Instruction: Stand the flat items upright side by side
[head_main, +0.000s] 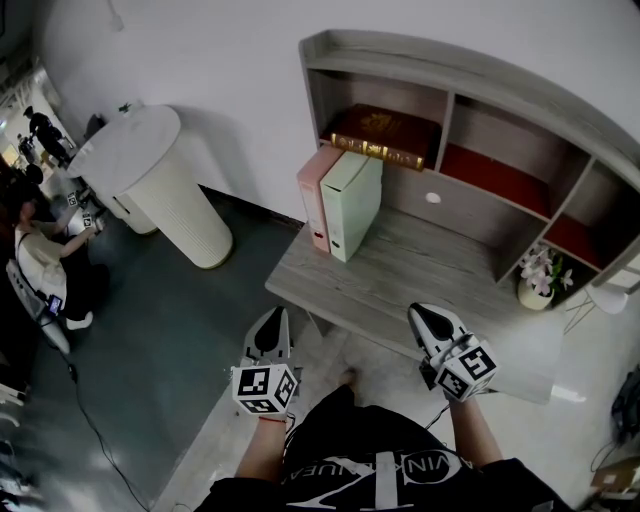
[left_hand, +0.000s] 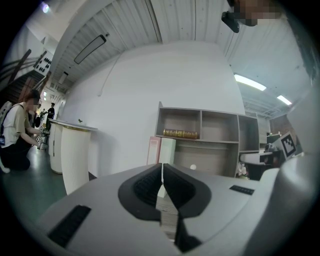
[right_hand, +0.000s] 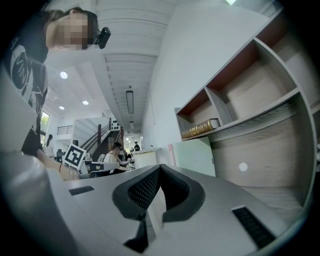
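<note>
A pink binder and a pale green binder stand upright side by side at the left end of the grey desk. A dark red book with gold lettering lies flat in the shelf compartment above them. The same book and the two binders show far ahead in the left gripper view. My left gripper is shut and empty, short of the desk's front edge. My right gripper is shut and empty at the desk's front edge. The right gripper view shows the green binder and the book.
A grey shelf unit with red-lined compartments stands on the desk. A small vase of flowers sits at its right end. A white ribbed round counter stands on the floor to the left. People sit and stand at the far left.
</note>
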